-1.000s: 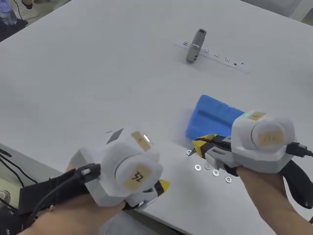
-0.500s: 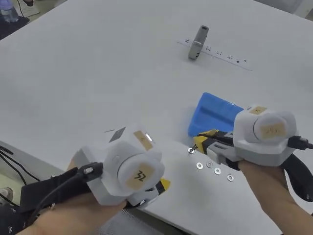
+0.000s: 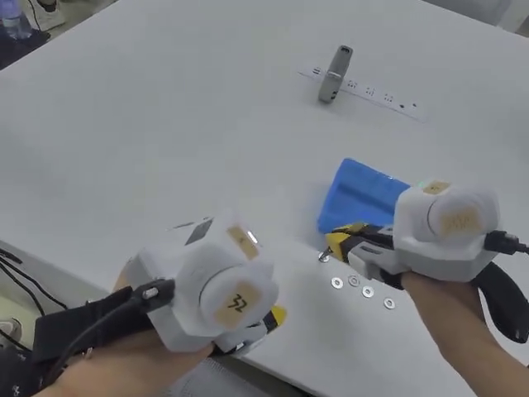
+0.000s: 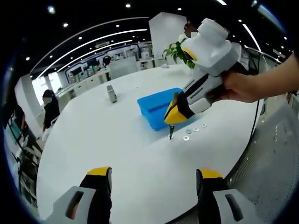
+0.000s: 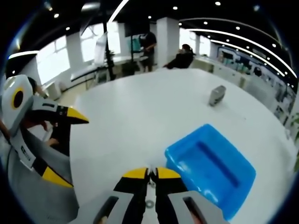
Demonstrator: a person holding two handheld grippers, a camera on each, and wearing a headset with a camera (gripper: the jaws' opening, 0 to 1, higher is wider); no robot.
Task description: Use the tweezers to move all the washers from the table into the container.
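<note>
Right now, this is what you have in front of you.
Right gripper [image 5: 150, 173]: your yellow-tipped jaws are pressed together on thin dark metal tweezers [image 4: 171, 132], whose point comes down to the table.
Left gripper [image 4: 152, 181]: your jaws are spread wide with nothing between them, held above the table's near edge.
Small flat silver washers [image 3: 354, 282]: these shiny rings lie in a loose row on the table, just beside the container. One sits at the tweezers' point, and you can't tell whether it is gripped.
Blue plastic container [image 3: 364, 195]: a glossy rectangular tray with rounded corners and a shallow well.
White table [image 3: 165, 124]: broad, smooth and matt.
Long white power strip [image 3: 376, 97]: it lies flat, well beyond the container, with a grey upright block [image 3: 333, 73] at one end.
Room: an open-plan office with round ceiling spots and long light strips, and people far off.
</note>
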